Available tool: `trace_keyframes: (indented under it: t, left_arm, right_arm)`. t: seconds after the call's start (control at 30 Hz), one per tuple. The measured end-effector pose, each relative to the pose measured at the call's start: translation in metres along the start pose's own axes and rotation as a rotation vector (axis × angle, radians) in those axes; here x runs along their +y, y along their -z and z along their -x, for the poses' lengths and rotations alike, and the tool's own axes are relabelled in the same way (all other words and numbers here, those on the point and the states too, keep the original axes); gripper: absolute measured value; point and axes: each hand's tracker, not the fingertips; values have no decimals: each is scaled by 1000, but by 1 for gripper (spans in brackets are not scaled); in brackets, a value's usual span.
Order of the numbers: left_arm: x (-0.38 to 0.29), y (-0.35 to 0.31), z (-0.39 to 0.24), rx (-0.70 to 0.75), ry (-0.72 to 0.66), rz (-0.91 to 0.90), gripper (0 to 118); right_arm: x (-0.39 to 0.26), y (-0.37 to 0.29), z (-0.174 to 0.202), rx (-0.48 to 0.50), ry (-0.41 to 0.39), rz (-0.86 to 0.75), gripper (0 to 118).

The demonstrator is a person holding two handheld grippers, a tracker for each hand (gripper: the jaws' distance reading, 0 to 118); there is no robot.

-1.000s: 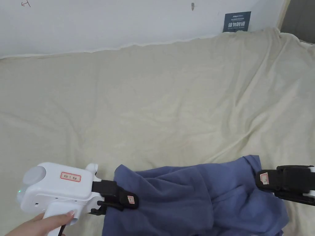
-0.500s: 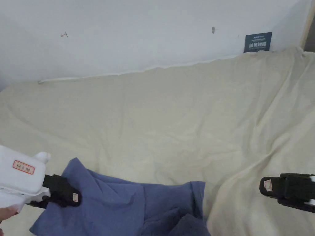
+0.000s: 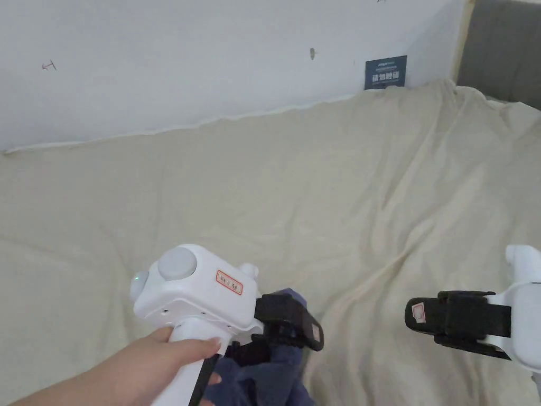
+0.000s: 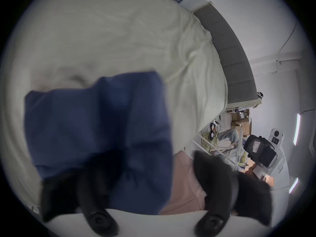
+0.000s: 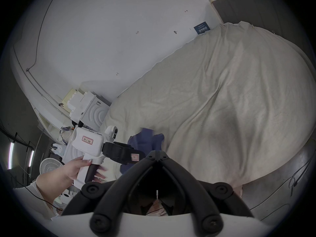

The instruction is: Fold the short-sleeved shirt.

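Left gripper [image 3: 296,338] pinches the limp blue shirt [image 3: 269,378], bunched and dangling off the bed's [image 3: 317,185] near edge, right gripper [image 5: 156,157] closed empty beside it, so a hem corner looks best to grab.

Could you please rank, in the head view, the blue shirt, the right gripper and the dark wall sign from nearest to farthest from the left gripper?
1. Blue shirt: bunched at the left gripper, hanging below its jaws.
2. Right gripper: across to the right, over the cream bedsheet.
3. Dark wall sign: far back on the wall, upper right.
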Motion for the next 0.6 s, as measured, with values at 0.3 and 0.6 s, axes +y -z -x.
trace_keyframes:
  t: [0.3, 0.6]
  left_arm:
    - [-8, -64, 41, 65, -107, -80, 108]
    - [-17, -23, 45, 195, -100, 8, 2]
  right_arm:
    - [-8, 11, -16, 6, 24, 30, 0]
    - [-14, 21, -18, 30, 24, 61, 0]
